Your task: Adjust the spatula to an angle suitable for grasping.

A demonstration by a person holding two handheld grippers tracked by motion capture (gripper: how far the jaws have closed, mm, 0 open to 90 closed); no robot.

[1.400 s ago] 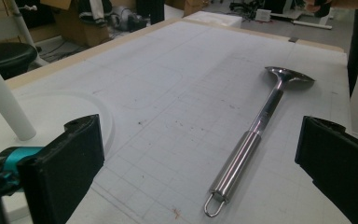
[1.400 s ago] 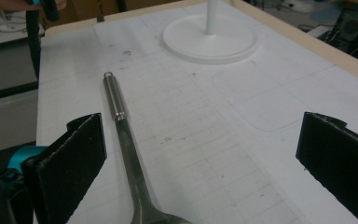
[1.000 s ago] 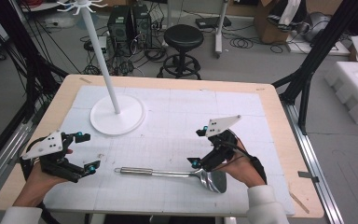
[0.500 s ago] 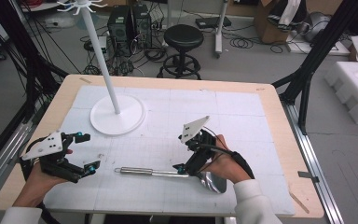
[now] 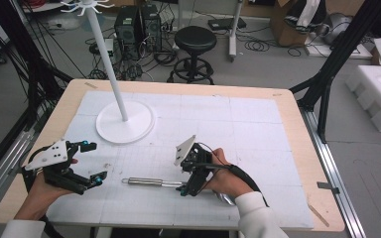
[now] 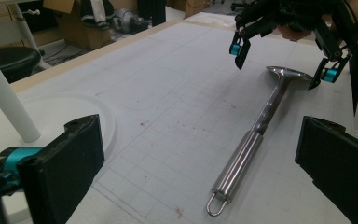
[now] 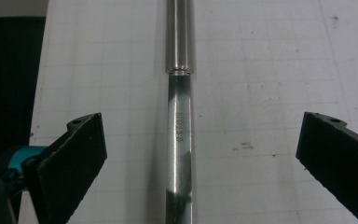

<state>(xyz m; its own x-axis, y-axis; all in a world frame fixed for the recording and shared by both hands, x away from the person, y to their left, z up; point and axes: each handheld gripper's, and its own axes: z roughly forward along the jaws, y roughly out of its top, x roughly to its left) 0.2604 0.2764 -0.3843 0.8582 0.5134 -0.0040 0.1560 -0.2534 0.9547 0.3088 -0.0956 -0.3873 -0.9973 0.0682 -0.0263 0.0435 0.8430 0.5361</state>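
Since the earlier frame, the right gripper (image 5: 184, 179) has travelled left along the steel utensil (image 5: 151, 182) and now hangs over its shaft, jaws spread wide on either side of it and clear of the metal. That utensil lies flat on the white mat (image 5: 258, 124) near the front edge, long axis running left to right, loop end left, head under the right hand. Well apart at the left, the left gripper (image 5: 90, 161) hovers with jaws open, holding nothing.
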